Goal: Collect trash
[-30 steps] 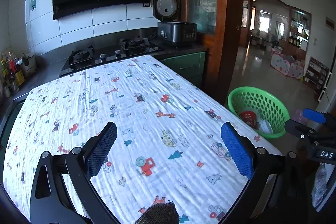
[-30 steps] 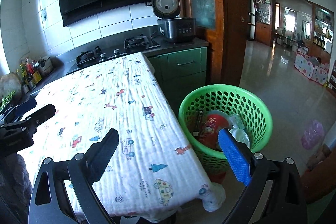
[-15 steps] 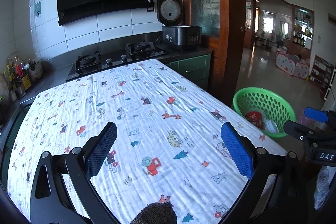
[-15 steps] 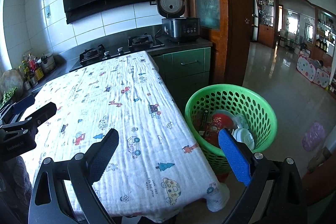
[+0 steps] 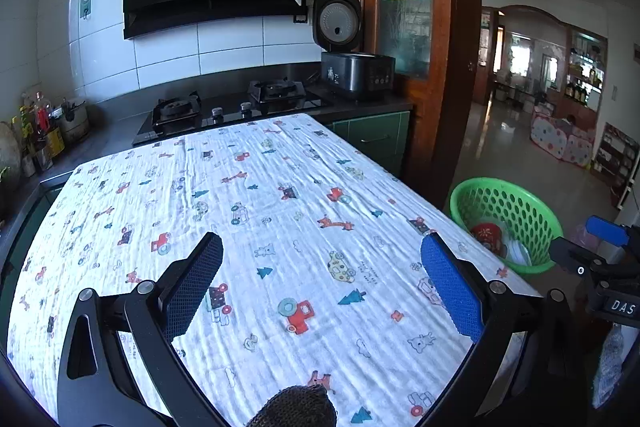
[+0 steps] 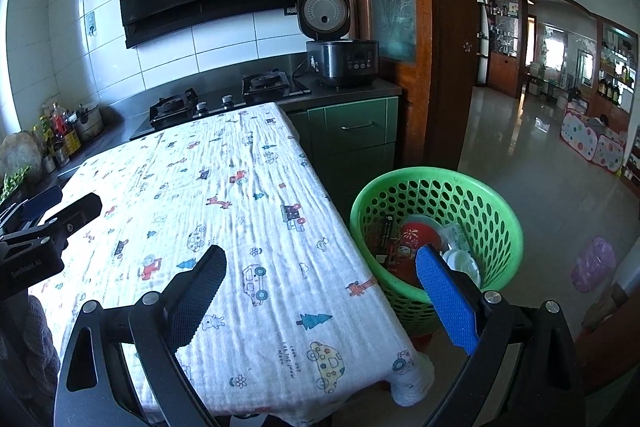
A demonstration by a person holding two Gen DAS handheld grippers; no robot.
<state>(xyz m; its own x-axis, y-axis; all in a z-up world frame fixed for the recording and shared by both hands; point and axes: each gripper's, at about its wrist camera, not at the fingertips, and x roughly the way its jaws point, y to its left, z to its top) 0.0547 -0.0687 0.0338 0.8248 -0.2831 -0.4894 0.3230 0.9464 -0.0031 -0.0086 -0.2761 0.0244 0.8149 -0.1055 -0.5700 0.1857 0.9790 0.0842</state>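
Note:
A green perforated basket point(image 6: 496, 195) point(image 5: 532, 203) stands on the floor by the table's right edge. Inside it lie a red round lid point(image 6: 420, 235), a white lid point(image 6: 460, 261) and dark wrappers. My left gripper point(image 5: 320, 267) hovers open above the middle of the table, nothing between its fingers. My right gripper point(image 6: 320, 275) is open too, above the table's near right corner, its blue finger point(image 6: 444, 295) in front of the basket. The table point(image 5: 280, 211) wears a white cloth printed with cars and animals, with no trash on it.
Behind the table runs a dark counter with a gas hob point(image 5: 232, 107) and an open rice cooker point(image 5: 356, 71). Jars and bottles point(image 5: 44, 131) crowd the left end. A wooden cabinet point(image 5: 416, 27) stands at the right, with open tiled floor point(image 6: 560, 187) beyond.
Both grippers have risen and drawn back a little, so the table and basket sit lower in both views. Their fingers stayed open and empty.

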